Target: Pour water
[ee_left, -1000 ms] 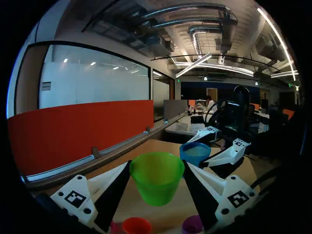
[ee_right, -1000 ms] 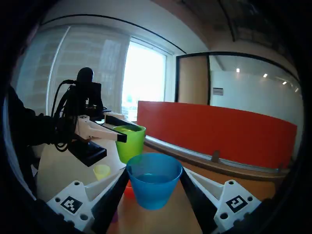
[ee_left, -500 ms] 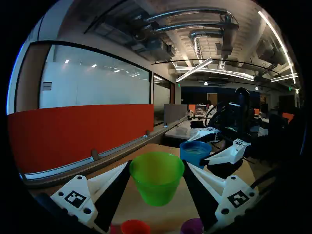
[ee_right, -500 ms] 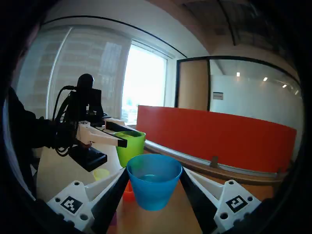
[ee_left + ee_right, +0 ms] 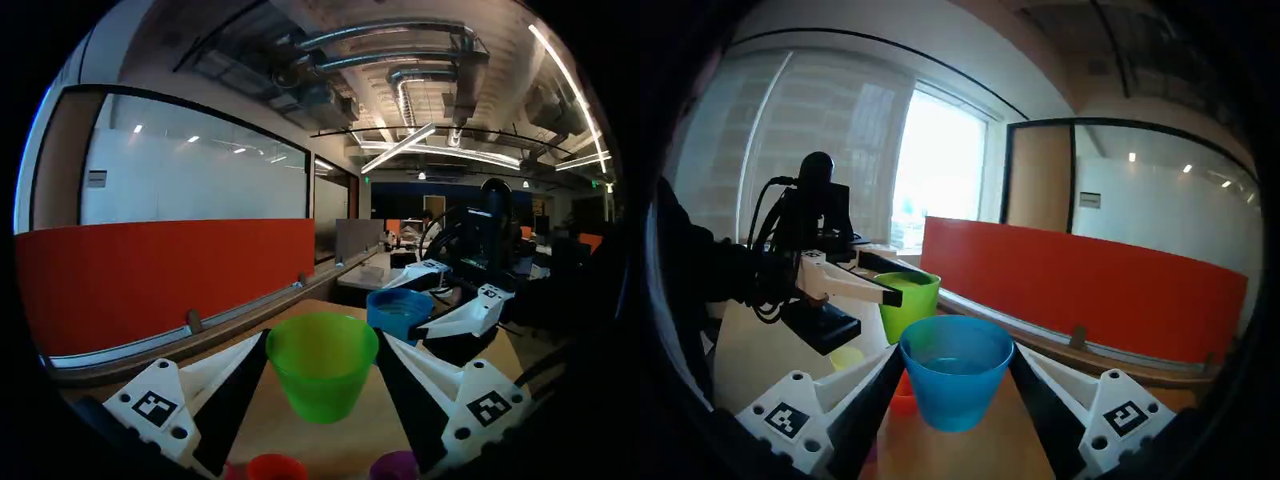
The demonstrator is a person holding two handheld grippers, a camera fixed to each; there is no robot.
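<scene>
In the left gripper view my left gripper (image 5: 322, 364) is shut on a green cup (image 5: 322, 364), held upright above the wooden table (image 5: 376, 420). Beyond it to the right, the right gripper (image 5: 416, 316) holds a blue cup (image 5: 398, 310). In the right gripper view my right gripper (image 5: 956, 370) is shut on that blue cup (image 5: 956, 372), upright, with water in its bottom. To the left and farther off, the left gripper (image 5: 888, 290) grips the green cup (image 5: 908, 304), with a dark sleeve (image 5: 704, 276) behind it.
An orange cup (image 5: 276, 466) and a purple cup (image 5: 394, 465) stand on the table below the green cup. A yellow cup (image 5: 846, 358) and an orange cup (image 5: 902, 392) sit on the table (image 5: 760, 352). An orange partition (image 5: 160, 272) with a rail runs along the table's far edge.
Both grippers have risen slightly with their cups; the small cups on the table sit lower in each view. Grips are unchanged.
</scene>
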